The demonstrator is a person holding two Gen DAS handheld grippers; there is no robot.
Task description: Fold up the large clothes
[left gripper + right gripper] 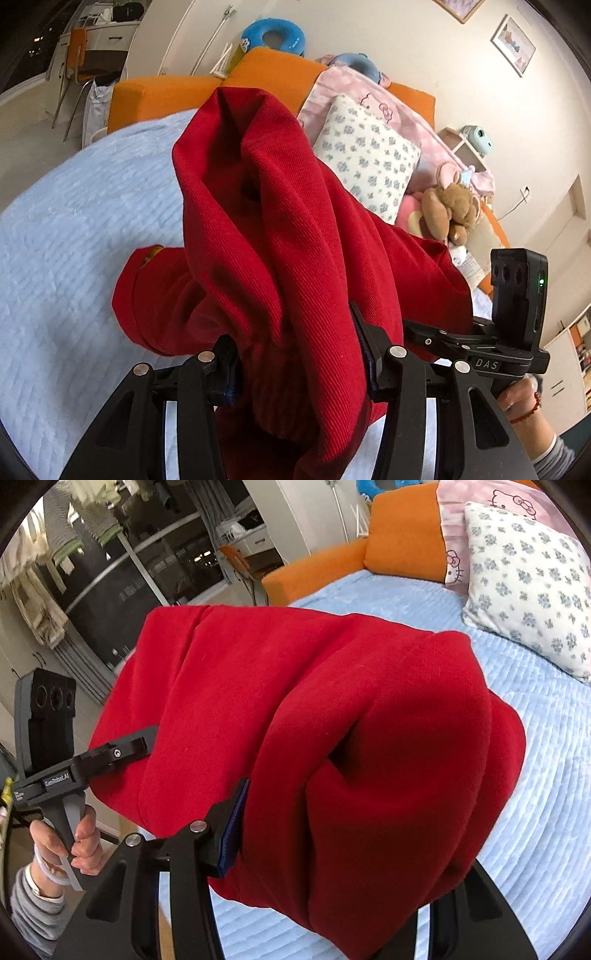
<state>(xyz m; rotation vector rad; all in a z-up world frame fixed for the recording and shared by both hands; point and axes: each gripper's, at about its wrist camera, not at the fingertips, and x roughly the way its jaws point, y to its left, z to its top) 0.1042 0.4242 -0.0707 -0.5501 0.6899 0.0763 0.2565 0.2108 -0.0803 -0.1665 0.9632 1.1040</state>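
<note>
A large red garment [288,229] hangs bunched above the light blue bed cover [81,229]. My left gripper [299,365] is shut on a thick fold of it, and the cloth drapes over the jaws. In the right wrist view the same red garment [332,720] fills the middle. My right gripper [332,849] is shut on a folded bundle of it; the right finger is hidden under the cloth. The other hand-held gripper shows at the right of the left wrist view [517,302] and at the left of the right wrist view [51,746].
A floral pillow [369,158] and a pink blanket [351,88] lie at the head of the bed, by an orange headboard [266,66]. A plush bear [450,210] sits at the right. A chair [77,66] stands beyond the bed. The bed cover [535,775] spreads right of the garment.
</note>
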